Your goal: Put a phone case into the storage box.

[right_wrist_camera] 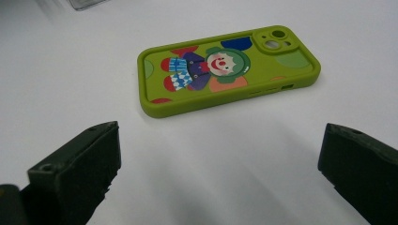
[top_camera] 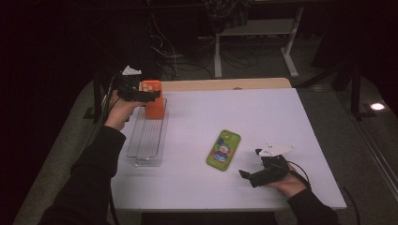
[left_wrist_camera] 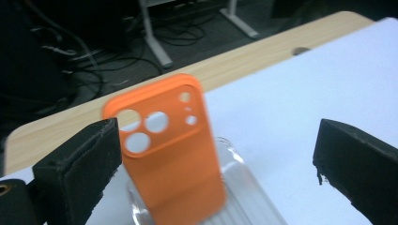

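Standing the orange phone case [left_wrist_camera: 171, 150] on end in the clear ribbed tray [top_camera: 148, 138] at the far left of the counter [top_camera: 263, 117], you have your left hand-held gripper [top_camera: 151, 96] spread wide around it, the pads gripping nothing. The case looks tilted, so it may topple if a jaw brushes it as you draw away, or it may slide on the ribs. Your right hand-held gripper [top_camera: 246, 176] rests near the right edge, jaws also wide apart and empty, aimed at the green clown-print phone case [right_wrist_camera: 227, 70] lying flat mid-counter; a low approach could push it along rather than catch it. The counter is white with a wooden strip [top_camera: 225, 84] at its far edge; beyond it the room is dark, with cables on the floor [top_camera: 197, 65] and desk legs [top_camera: 293, 56].
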A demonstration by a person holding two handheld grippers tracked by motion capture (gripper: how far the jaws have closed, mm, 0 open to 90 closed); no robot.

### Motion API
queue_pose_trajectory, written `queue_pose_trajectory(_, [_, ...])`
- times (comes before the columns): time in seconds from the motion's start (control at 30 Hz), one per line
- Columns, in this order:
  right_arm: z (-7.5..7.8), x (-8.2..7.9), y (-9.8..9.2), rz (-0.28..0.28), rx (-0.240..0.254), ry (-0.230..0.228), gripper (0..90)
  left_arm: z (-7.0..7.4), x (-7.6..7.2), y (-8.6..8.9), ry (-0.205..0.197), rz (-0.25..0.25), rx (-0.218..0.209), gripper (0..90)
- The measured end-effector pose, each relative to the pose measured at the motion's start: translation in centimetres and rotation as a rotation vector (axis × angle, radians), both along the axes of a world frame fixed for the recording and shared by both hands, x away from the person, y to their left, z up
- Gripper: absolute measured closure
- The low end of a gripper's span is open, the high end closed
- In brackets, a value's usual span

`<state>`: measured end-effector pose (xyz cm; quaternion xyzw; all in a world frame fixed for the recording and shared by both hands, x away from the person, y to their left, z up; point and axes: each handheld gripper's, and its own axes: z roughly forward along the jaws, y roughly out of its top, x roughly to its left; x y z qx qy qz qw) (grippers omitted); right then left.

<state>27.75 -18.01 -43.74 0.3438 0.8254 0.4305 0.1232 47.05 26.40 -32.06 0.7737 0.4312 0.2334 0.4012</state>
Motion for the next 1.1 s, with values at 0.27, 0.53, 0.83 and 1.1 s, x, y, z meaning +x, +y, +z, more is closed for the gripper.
queue_pose_trajectory(0.27, [0.0,0.0,0.1,0.003,-0.005,-0.002,0.0,0.8,-3.1,-1.5,0.017,-0.180,-0.035,1.3])
queue_pose_trajectory(0.53, [0.0,0.0,0.2,0.011,-0.016,0.006,0.0,0.3,-6.1,-4.1,0.034,-0.300,-0.063,1.4])
queue_pose_trajectory(0.83, [-0.1,0.1,0.2,0.018,-0.018,0.001,0.0,-1.3,-9.3,-7.3,0.055,-0.403,-0.075,1.4])
queue_pose_trajectory(1.1, [0.0,0.0,0.2,0.013,-0.015,0.009,0.0,-3.2,-11.5,-10.0,0.073,-0.443,-0.057,1.4])
